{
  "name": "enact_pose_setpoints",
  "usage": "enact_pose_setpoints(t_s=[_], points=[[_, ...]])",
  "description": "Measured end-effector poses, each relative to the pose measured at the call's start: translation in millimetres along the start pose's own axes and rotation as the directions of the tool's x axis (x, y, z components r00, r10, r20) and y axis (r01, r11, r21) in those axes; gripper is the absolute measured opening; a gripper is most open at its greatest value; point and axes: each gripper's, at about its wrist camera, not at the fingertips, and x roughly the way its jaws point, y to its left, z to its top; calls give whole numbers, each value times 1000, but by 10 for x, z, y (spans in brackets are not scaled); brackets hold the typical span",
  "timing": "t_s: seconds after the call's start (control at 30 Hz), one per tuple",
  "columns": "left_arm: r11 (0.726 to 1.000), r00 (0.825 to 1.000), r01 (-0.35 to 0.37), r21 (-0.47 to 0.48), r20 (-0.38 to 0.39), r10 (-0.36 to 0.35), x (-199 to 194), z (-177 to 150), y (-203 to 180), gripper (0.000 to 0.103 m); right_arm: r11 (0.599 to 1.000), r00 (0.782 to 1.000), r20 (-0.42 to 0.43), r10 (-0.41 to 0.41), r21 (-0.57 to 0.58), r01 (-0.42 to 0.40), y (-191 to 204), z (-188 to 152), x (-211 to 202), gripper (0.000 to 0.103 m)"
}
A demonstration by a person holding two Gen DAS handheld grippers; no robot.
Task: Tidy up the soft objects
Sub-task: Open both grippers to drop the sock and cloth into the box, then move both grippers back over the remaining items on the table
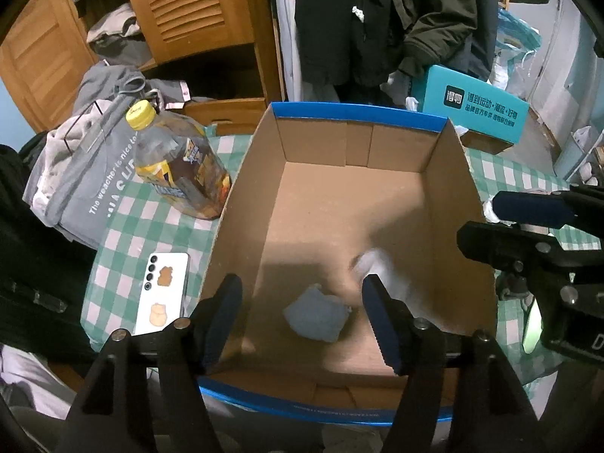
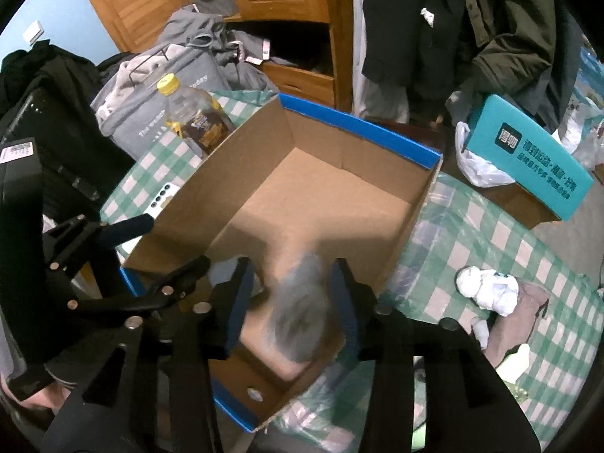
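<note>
- Open brown cardboard box with blue rim [image 1: 358, 119], on the green-and-white checked tablecloth [image 1: 124, 226]: receiving container, mostly bare floor.
- Small blue-grey folded soft cloth [image 1: 316, 316]: lies on the box floor near the front wall; counted as placed.
- Left gripper [image 1: 302, 321]: jaws spread wide above that cloth, not touching it; released.
- Grey soft bundle [image 2: 300, 313]: motion-blurred, between the spread jaws of the right gripper [image 2: 290, 305], over the box's near corner; apparently dropping free, pads not pressing.
- White crumpled bundle [image 2: 487, 288]: outside the box on the tablecloth; judged outstanding.
- Pinkish-beige cloth [image 2: 521, 317]: beside it, likewise outstanding.
</note>
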Motion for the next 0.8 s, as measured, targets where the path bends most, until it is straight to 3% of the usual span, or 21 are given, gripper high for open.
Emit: enact_pose_setpoints(t_s=[0.13,0.8], points=[[1000,1000,3,0,4,-3,-17,6,-10,72,1000,1000,11,-6,10,6,-36,-16,-57,58],[997,998,46,56,33,-48,-163,39,-351,74,995,997,38,-72,71,69,-348,-203,-306,63]])
